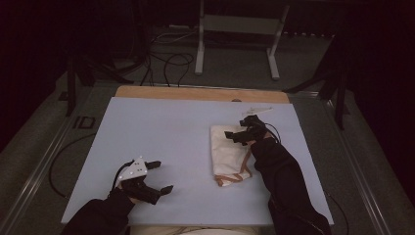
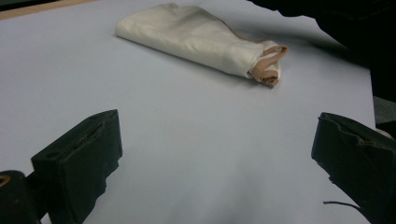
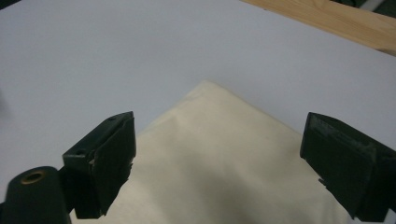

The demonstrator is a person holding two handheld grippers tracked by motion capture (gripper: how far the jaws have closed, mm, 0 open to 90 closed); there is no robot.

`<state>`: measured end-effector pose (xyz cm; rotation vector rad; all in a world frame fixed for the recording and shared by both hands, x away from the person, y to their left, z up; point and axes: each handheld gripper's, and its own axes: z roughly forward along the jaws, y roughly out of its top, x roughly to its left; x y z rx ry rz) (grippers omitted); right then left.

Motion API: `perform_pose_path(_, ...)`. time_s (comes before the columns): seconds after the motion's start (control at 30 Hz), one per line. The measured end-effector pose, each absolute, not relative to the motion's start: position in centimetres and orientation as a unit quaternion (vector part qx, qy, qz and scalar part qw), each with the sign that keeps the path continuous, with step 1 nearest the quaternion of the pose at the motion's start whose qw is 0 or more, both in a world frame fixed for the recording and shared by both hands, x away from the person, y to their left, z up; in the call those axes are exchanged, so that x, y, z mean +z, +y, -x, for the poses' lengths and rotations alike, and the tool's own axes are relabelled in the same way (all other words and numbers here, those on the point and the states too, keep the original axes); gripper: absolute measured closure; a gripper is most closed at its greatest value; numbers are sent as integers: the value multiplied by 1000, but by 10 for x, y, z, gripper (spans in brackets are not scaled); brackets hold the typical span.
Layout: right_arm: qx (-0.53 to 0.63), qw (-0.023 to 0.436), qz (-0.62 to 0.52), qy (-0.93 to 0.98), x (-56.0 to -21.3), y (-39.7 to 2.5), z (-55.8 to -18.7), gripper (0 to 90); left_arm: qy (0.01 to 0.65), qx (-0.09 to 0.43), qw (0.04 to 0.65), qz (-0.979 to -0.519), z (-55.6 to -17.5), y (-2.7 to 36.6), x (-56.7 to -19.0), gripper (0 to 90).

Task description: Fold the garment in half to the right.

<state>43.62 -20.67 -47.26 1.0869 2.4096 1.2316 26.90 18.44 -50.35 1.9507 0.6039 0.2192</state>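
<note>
Folded cream cloth bag with tan strap trim (image 1: 230, 154), lying flat on the right half of the pale blue-grey table mat (image 1: 161, 147), long axis running away from the person, strap loops bunched at the near end, plain folded edge at the far end. Fabric smooth, a few shallow creases, layers stacked evenly (image 2: 196, 39). Right gripper (image 1: 243, 133) poised over the far end of the bag, jaws spread wide, nothing between them; in the right gripper view the far corner of the cloth (image 3: 224, 154) sits between the two black jaws with clear gaps either side. Left gripper (image 1: 155, 177) parked on the bare mat well apart from the bag, jaws likewise spread and empty. Step in hand, by judgement: approach for a grasp on the far edge, probably ahead of a fold or unfold. Next move calls for lowering onto the edge, closing on the top layer or full stack as intended, and bringing the left gripper toward the strap end for support. Bare wooden table edge (image 1: 200, 93) beyond the mat.
</note>
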Motion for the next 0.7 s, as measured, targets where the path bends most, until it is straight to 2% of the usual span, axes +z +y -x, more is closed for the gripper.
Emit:
perform_pose_path(0.23, 419, 77, -350, 834, -466, -201, -430, 96, 251, 95, 510, -817, -271, 188, -499, 1)
perform_pose_path(0.7, 437, 99, -328, 832, -453, -201, -408, 96, 248, 95, 503, -823, -269, 199, -493, 0)
